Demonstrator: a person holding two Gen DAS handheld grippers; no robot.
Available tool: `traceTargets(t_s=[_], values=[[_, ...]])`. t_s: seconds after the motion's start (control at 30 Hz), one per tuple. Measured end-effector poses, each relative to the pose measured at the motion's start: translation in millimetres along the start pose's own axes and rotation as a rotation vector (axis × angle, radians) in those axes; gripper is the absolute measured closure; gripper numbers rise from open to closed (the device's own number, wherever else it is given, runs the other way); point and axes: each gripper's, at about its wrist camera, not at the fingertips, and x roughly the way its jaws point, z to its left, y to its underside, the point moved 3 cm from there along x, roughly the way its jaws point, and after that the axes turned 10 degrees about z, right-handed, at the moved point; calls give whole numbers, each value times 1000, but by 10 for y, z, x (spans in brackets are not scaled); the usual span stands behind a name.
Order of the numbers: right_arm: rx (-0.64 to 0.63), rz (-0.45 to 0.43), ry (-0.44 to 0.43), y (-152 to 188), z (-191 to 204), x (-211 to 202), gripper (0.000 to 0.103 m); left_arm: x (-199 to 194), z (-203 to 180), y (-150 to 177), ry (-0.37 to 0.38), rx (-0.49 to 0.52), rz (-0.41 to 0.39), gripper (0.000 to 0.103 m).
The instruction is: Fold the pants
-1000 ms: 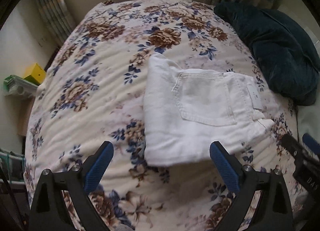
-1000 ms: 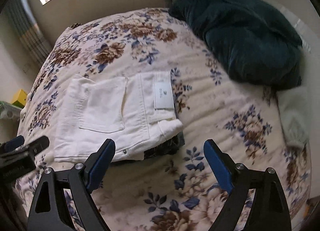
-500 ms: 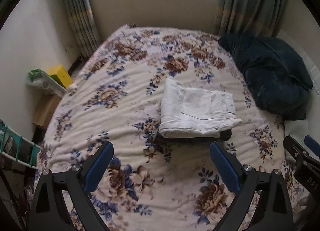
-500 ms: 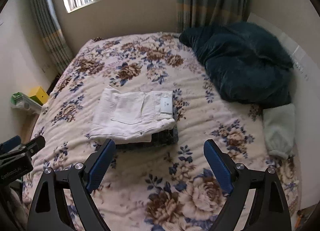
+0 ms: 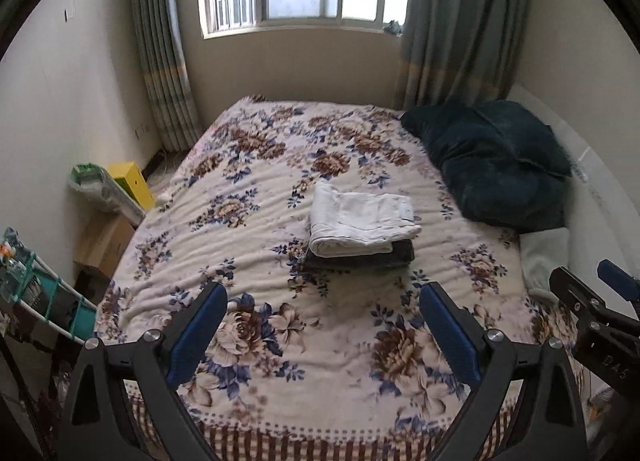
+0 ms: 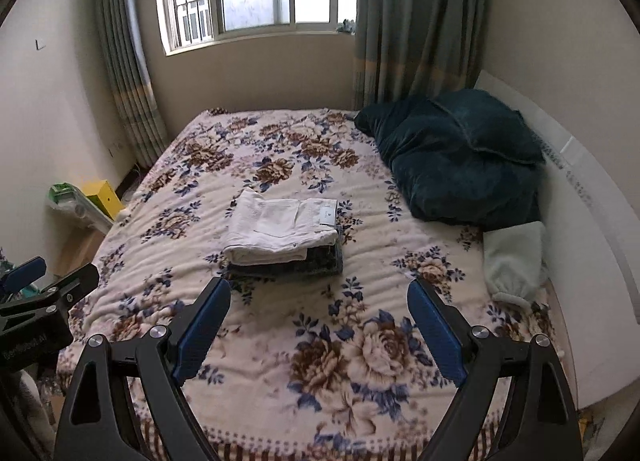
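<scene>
While two folded pants are lying stacked near the middle of the bed [image 5: 256, 345], the white pants [image 5: 362, 221] are resting on top of the dark pants [image 5: 360, 259]. One dark blue blanket [image 5: 496, 165] is sitting bunched toward the bed's far right corner. Both the left tongs [image 5: 322, 323] and the right tongs [image 6: 318, 319] are hanging released and empty above the near edge.
</scene>
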Motion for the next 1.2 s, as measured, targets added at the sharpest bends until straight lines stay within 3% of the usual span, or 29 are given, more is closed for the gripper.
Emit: traceTargets(t_s=[0.3,0.43,0.7,0.9,1.13,1.2], values=[[44,-44,11,821,76,-1498,11,-1054,63,600,-35,66,-66,4],[30,-72,11,1088,53,-2072,11,-1372,39,825,-12,63,-83,4],[-11,-153,26,1426,-100,-2945,11,-1911,-51,1151,-48,39,-141,4],[-33,-151,-7,1496,-236,-3180,11,-2111,-59,1280,-51,-3,-157,4],[-42,-130,-49,1458,-314,-3123,11,-2117,-69,1339,-63,-31,-160,4],[-43,-129,-45,1438,-331,-3098,10,-2116,-82,1343,-67,-31,-164,0]])
